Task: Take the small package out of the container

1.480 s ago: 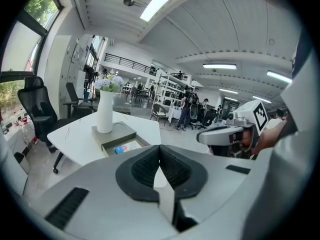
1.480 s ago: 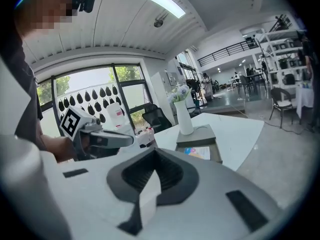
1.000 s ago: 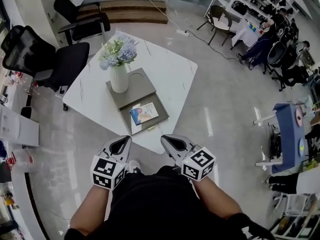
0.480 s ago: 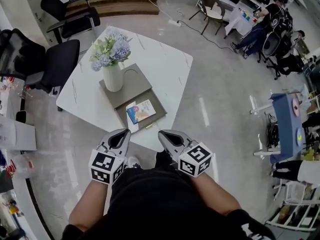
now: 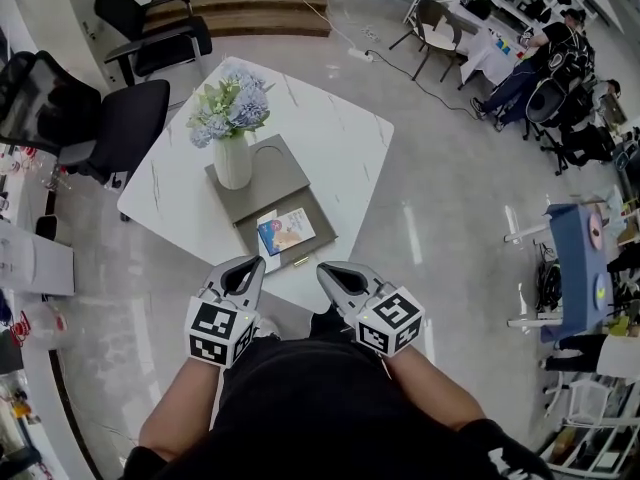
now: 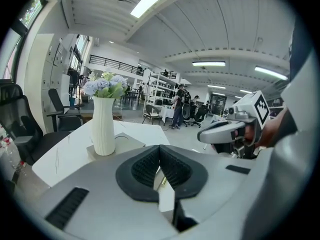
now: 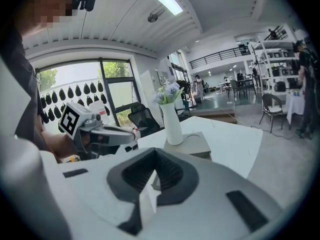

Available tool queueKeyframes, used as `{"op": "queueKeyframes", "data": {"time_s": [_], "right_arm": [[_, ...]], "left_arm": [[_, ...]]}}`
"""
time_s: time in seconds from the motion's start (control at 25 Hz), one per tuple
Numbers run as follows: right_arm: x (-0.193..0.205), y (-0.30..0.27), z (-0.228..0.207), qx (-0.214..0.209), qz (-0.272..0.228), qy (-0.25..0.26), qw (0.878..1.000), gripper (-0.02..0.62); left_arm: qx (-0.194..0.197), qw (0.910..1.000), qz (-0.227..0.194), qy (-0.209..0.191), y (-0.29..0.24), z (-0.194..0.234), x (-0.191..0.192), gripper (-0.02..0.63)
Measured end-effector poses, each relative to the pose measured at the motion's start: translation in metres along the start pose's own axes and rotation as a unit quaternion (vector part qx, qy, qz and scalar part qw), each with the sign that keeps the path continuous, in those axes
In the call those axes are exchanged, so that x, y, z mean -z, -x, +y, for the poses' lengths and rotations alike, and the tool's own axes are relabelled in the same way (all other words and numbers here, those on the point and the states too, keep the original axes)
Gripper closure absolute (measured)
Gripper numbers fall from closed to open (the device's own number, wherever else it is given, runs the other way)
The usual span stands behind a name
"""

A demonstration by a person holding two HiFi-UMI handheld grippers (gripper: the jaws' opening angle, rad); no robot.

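**Both claws shut and empty, package not yet touched**

Head view: over the last second almost nothing has changed. Your left gripper (image 5: 240,274) and right gripper (image 5: 336,274) hang side by side just off the table's (image 5: 335,133) near corner, as before. The small package (image 5: 286,230) lies flat in the grey container (image 5: 318,216) by that corner, just in front of the vase (image 5: 233,160).

Left gripper view: your jaws meet with nothing between them. The gripper's own body hides the package.

Right gripper view: these jaws are also pressed together and empty.

The pick has not begun, so you likely need to open one claw before reaching in.
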State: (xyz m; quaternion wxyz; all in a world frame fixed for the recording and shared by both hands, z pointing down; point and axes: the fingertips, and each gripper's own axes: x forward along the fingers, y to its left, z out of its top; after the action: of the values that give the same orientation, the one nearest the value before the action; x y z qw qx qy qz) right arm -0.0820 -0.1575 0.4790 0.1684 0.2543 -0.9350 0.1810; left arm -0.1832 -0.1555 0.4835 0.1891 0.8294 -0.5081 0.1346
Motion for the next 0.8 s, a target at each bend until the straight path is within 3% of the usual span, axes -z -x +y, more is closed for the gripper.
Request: {"op": "queueKeyframes", "data": {"time_s": [0.2,0.36,0.48,0.56,0.8], "right_arm": [[-0.003,-0.002,-0.004,-0.002,-0.011,-0.006,1.0,0.595],[-0.002,-0.003,-0.006,-0.002,-0.013,-0.009,1.0,0.595],[-0.001,-0.002,-0.013,0.002,-0.013,-0.016,1.0,0.595],[0.0,-0.001,-0.016,0.005,-0.014,-0.02,1.0,0.595],[0.002,0.0,-0.021,0.008,-0.014,-0.025,1.0,0.595]], "left_arm": [[-0.029,0.9988,0.021,-0.033,-0.003,0.009,0.001,0.588],[-0.025,0.9984,0.037,-0.035,-0.007,0.013,0.006,0.446],[-0.029,0.9967,0.048,-0.059,-0.012,0.017,0.007,0.3],[-0.033,0.9951,0.057,-0.074,-0.016,0.019,0.007,0.239],[-0.024,0.9947,0.063,-0.077,-0.025,0.015,0.007,0.232]]}}
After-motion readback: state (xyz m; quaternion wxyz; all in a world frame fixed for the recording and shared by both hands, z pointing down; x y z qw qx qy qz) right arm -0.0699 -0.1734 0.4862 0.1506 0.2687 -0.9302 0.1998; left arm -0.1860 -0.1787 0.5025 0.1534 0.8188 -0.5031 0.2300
